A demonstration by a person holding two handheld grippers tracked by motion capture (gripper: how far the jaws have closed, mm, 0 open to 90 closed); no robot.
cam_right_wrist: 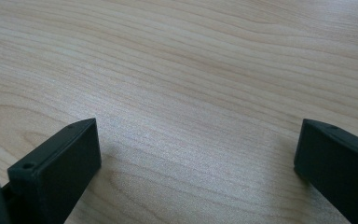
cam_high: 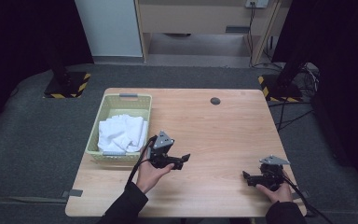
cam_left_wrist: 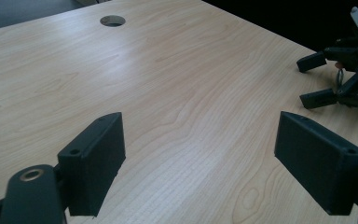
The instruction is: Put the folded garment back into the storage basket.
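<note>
Light wooden table (cam_high: 214, 135) on grey carpet, dark curtains either side, and a pale green plastic basket (cam_high: 103, 116) at the table's left edge with white towels (cam_high: 121, 133) crumpled inside. The left gripper (cam_high: 179, 161) sits just right of the basket's near corner, jaws spread with nothing between them, pointing right across the bare wood. The right gripper (cam_high: 248, 177) is well apart at the near right, also spread and empty, low over the table.

What could go wrong, I reckon — the towels are one tangled heap, so a pinch could drag up two at once, or snag the basket wall and tip or slide the light basket toward the table edge. The left gripper's trailing cable could also catch the rim when reaching in.
</note>
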